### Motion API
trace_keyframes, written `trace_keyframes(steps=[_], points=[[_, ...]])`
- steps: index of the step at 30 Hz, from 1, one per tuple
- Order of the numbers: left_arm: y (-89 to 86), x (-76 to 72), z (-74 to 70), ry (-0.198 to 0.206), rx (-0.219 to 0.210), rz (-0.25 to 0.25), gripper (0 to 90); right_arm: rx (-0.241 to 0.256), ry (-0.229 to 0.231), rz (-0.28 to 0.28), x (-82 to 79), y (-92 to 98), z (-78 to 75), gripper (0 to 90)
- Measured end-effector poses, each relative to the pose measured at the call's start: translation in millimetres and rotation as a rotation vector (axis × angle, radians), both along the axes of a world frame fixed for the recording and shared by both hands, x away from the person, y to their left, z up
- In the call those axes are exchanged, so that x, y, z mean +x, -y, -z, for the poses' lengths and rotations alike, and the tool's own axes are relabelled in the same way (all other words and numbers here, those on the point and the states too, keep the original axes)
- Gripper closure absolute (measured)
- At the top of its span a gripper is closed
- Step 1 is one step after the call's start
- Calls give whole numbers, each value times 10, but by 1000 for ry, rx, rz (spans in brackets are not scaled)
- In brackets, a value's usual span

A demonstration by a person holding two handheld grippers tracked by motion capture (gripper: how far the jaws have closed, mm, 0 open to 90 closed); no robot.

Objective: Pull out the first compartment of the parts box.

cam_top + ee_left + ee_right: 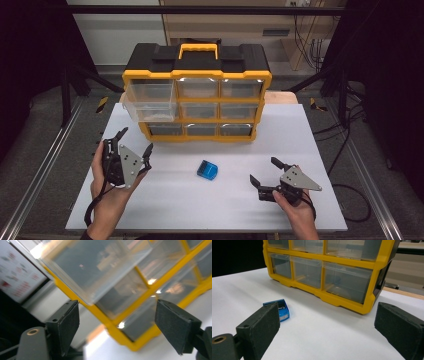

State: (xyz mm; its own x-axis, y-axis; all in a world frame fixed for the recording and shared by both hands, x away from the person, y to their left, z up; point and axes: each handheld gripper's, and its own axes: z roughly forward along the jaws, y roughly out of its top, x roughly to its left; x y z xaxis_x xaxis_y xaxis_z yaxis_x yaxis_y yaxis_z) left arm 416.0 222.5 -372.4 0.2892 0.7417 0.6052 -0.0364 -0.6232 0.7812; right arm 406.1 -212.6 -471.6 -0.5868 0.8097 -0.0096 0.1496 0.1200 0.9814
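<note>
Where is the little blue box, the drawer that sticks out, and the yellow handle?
little blue box (207, 169), high view, on its top face.
drawer that sticks out (150, 100), high view, on its clear front wall.
yellow handle (198, 47), high view, on its top bar.

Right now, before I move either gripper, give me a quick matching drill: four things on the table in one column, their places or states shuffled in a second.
Things:
1. top-left drawer
2. blue box
3. left gripper
4. right gripper

Places or states:
A. lying flat on the white table, in front of the organizer
B. open, held near the table's right front, empty
C. pulled out from the yellow organizer
D. open, held near the organizer's lower left corner, empty

Pairs: 1-C, 2-A, 3-D, 4-B
</note>
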Motion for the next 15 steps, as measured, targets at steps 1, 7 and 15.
trace_keyframes(steps=[1,7,15], points=[[-17,9,33,-18,-15,5,183,-1,-3,0,0,-4,0,66],[-107,61,174,-120,-116,68,114,-21,-17,-10,12,-42,-2,70],[-198,119,443,-190,-253,164,71,-41,-44,-6,20,-103,-26,70]])
